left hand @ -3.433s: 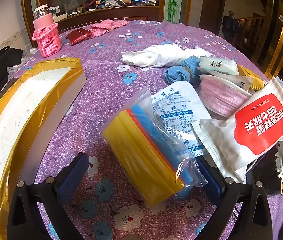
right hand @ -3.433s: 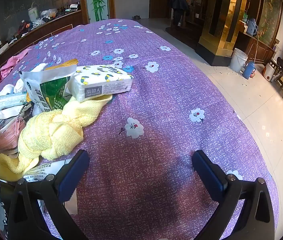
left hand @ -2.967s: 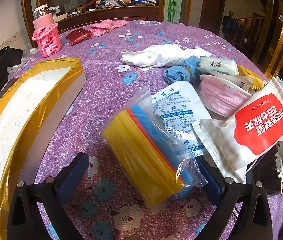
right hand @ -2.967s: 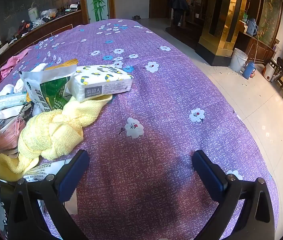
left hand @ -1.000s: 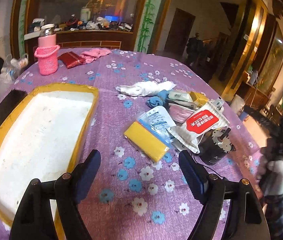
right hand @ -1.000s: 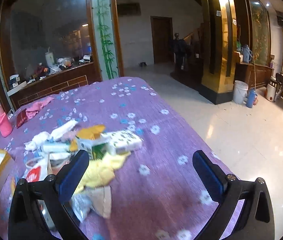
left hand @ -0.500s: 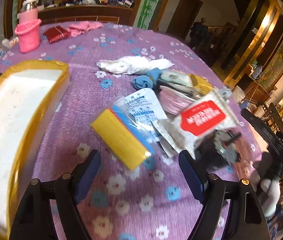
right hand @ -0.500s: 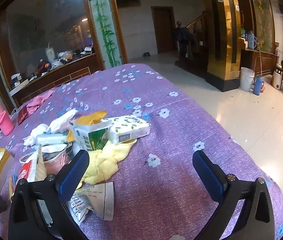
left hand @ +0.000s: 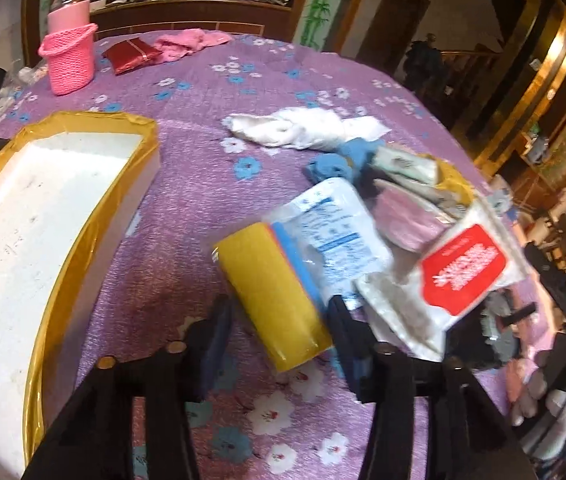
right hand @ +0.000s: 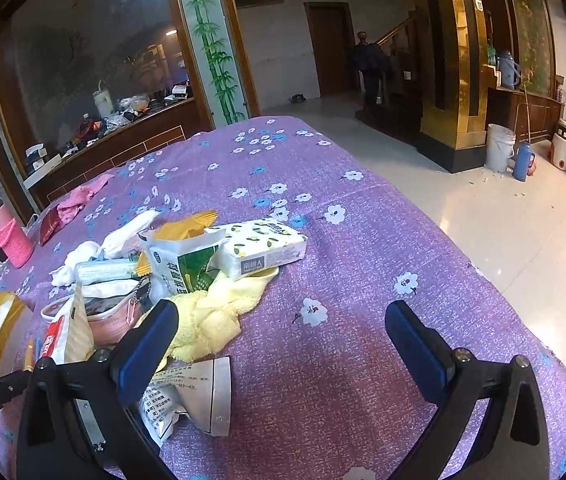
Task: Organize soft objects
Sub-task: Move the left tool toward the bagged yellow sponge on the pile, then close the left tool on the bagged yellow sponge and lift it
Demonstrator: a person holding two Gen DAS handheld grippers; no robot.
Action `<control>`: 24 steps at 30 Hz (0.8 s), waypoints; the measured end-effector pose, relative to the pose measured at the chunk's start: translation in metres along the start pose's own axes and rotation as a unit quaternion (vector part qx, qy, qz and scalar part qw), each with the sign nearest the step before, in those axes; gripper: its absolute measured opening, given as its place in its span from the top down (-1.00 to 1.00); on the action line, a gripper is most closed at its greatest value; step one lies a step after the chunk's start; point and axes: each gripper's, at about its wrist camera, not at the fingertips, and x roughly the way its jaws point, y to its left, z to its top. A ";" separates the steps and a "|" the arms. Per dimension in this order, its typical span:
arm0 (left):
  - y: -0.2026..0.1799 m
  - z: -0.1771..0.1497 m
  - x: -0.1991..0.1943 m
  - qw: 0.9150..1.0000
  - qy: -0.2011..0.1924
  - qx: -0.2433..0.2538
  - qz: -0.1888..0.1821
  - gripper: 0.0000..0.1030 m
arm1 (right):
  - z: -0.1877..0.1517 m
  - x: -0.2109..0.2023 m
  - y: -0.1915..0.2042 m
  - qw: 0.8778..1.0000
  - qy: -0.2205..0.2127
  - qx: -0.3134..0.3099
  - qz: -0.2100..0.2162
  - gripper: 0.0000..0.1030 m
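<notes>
Left wrist view: left gripper [left hand: 279,330] has its jaws open around the near end of the sponge pack [left hand: 273,292], not squeezing yet, with the box [left hand: 95,216] just left. Looks like the grab step; next it needs to clamp. Right wrist view: right gripper [right hand: 279,344] spread wide, holding nothing, beside the yellow towel [right hand: 215,312].
</notes>
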 end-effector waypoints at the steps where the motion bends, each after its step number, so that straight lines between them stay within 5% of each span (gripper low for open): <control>1: 0.000 0.000 0.005 1.000 0.006 0.001 0.003 -0.20 | 0.000 0.000 0.001 1.000 0.000 -0.001 0.000 -1.00; 4: -0.004 0.002 0.011 1.000 0.001 0.016 0.008 -0.19 | 0.000 0.001 0.001 1.000 0.002 -0.005 -0.003 -1.00; 5: -0.003 0.004 0.011 1.000 -0.001 0.017 0.006 0.09 | 0.000 0.002 0.002 1.000 0.002 -0.006 -0.005 -1.00; 8: 0.005 0.004 0.003 1.000 -0.004 -0.004 -0.026 0.22 | 0.000 0.004 0.003 1.000 0.003 -0.009 -0.010 -1.00; 18: 0.026 -0.030 -0.100 0.989 -0.103 -0.018 -0.107 0.22 | -0.002 0.011 0.006 1.000 0.015 -0.014 -0.011 -1.00; 24: 0.047 -0.051 -0.146 0.985 -0.135 -0.008 -0.104 0.22 | 0.004 -0.008 -0.012 0.999 0.000 0.030 0.032 -1.00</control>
